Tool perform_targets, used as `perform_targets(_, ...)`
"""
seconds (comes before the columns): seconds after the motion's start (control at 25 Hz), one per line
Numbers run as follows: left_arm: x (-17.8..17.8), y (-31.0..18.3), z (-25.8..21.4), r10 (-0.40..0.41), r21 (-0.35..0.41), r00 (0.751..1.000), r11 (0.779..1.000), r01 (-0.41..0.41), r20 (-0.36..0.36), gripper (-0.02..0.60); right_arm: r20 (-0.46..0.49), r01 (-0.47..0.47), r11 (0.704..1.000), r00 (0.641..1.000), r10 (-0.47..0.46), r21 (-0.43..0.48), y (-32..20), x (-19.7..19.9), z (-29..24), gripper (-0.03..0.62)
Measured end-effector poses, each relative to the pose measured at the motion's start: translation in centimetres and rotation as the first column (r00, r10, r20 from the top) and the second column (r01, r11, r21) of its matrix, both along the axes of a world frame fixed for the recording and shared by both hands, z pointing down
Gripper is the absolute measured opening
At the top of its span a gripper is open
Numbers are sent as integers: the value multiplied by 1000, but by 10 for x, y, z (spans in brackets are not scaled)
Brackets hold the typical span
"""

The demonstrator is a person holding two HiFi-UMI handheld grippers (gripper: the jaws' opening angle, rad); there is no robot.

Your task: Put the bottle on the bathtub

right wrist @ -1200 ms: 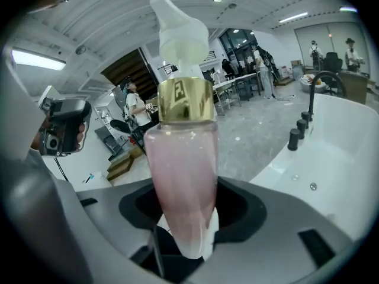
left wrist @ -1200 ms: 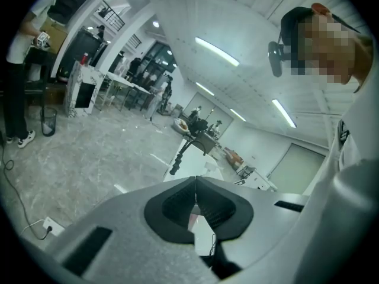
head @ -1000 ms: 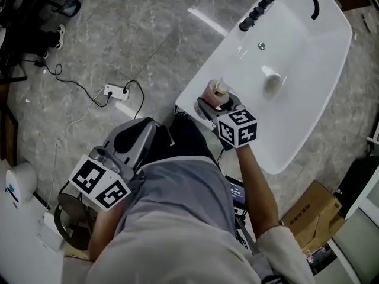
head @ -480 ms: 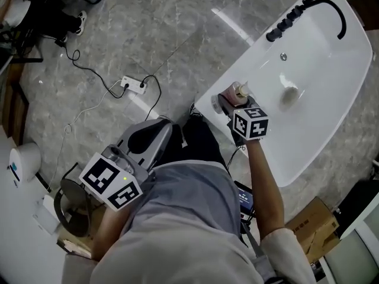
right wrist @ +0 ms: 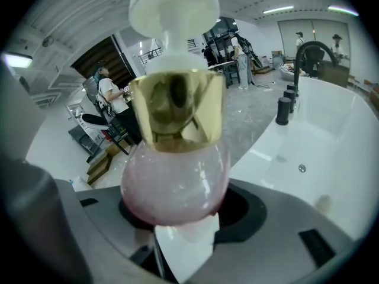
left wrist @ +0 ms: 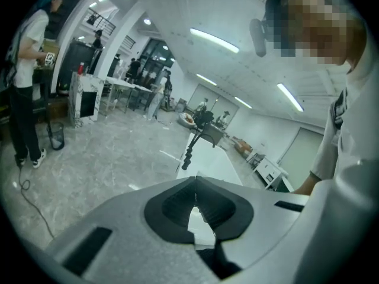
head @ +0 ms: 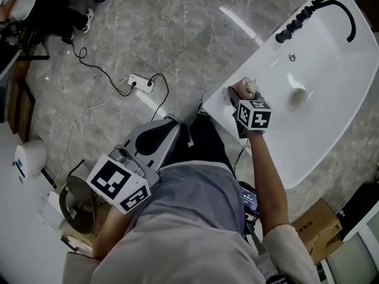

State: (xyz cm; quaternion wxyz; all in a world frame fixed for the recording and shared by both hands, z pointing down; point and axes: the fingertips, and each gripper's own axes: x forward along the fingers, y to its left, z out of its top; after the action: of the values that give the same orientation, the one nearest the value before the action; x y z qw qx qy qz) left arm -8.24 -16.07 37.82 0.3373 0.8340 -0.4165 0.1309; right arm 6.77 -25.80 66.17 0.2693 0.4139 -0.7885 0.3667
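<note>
A pink pump bottle (right wrist: 174,176) with a gold collar and white pump head stands upright between the jaws of my right gripper (right wrist: 177,218), which is shut on it. In the head view the bottle (head: 244,89) sits over the near rim of the white bathtub (head: 331,70), with my right gripper (head: 241,101) behind it. Whether the bottle's base touches the rim is hidden. My left gripper (head: 155,138) hangs low beside the person's legs, away from the tub. Its jaws (left wrist: 198,218) are shut with nothing between them.
A black faucet with knobs (head: 308,10) stands at the tub's far end, and a drain (head: 296,96) lies in the basin. A power strip with cables (head: 142,83) lies on the grey floor. A cardboard box (head: 314,229) sits at lower right. People stand in the background (left wrist: 23,81).
My right gripper has carried the bottle a little up and to the right in the head view, still at the tub's near rim. The left gripper has barely moved.
</note>
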Motion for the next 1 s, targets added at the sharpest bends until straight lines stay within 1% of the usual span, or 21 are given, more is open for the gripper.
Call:
perform_targets(0.04, 2, 0, 0, 11, 4, 1000, 1000, -11, 11, 9, -9, -8, 1000, 1000, 8, -1, -3, 1, 3, 219)
perform_targets(0.16, 1, 2, 1, 25, -2, 1000, 1000, -25, 11, 9, -26, -41, 999, 999, 41, 11, -10, 0, 7, 219)
perform_targets(0.36, -7, 4, 3, 10, -15, 1000, 1000, -10, 23, 9, -43, -114, 992, 992, 116, 45, -12, 0, 7, 221)
perform_targets(0.48, -8, 2, 1, 5, -9, 1000, 1000, -5, 13, 9, -69, -131, 988, 988, 137, 83, -9, 0, 5, 221)
perform_targets(0.6, -9, 2, -1, -1, -11, 1000, 1000, 0, -20, 9, -92, -147, 983, 983, 158, 113, -4, -2, 5, 220)
perform_targets(0.68, -9, 4, -3, -5, -11, 999, 1000, 5, -36, 9, -105, -143, 983, 982, 155, 118, 1, -5, 3, 219)
perform_targets(0.84, -8, 2, -4, -14, 1, 999, 1000, 14, -52, 9, -124, -104, 986, 985, 121, 131, 5, -10, 0, 219)
perform_targets(1.0, -7, 3, -4, -24, 6, 997, 1000, 25, -67, 9, -131, -93, 988, 985, 109, 125, 15, -11, 3, 221)
